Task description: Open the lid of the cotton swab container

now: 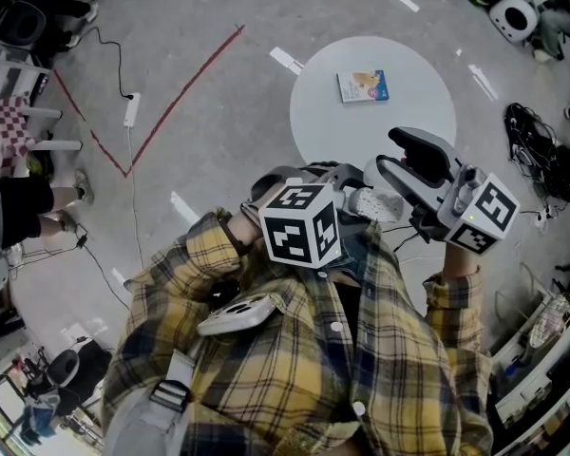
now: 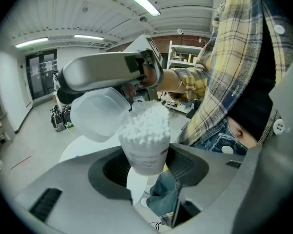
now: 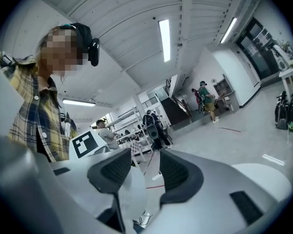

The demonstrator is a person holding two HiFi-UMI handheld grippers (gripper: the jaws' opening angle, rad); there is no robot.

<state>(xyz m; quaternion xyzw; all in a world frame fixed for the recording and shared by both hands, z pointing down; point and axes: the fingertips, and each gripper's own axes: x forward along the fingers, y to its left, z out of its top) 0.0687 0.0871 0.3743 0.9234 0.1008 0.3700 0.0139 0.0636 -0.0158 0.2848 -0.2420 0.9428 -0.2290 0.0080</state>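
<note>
Left gripper (image 2: 146, 169) clamps swab container (image 2: 145, 147) in mid-air, swabs exposed. Lid (image 2: 98, 113) is flipped open to the left. Label print too small to read. Right gripper (image 3: 146, 165) has jaws apart, lid edge between them.

Large open lab or workshop hall. Bare grey floor (image 1: 199, 8) marked with red tape (image 1: 185, 88) at upper left of the head view, with a power strip (image 1: 131, 109) and loose cables (image 1: 532, 141) lying about. Ribbed ceiling with strip lights (image 3: 164, 33). Shelves (image 2: 183, 57) at upper right, glass doors (image 2: 41, 72) at left. Tripod rig (image 3: 151, 128) and people (image 3: 101, 130) at benches mid-frame.
</note>
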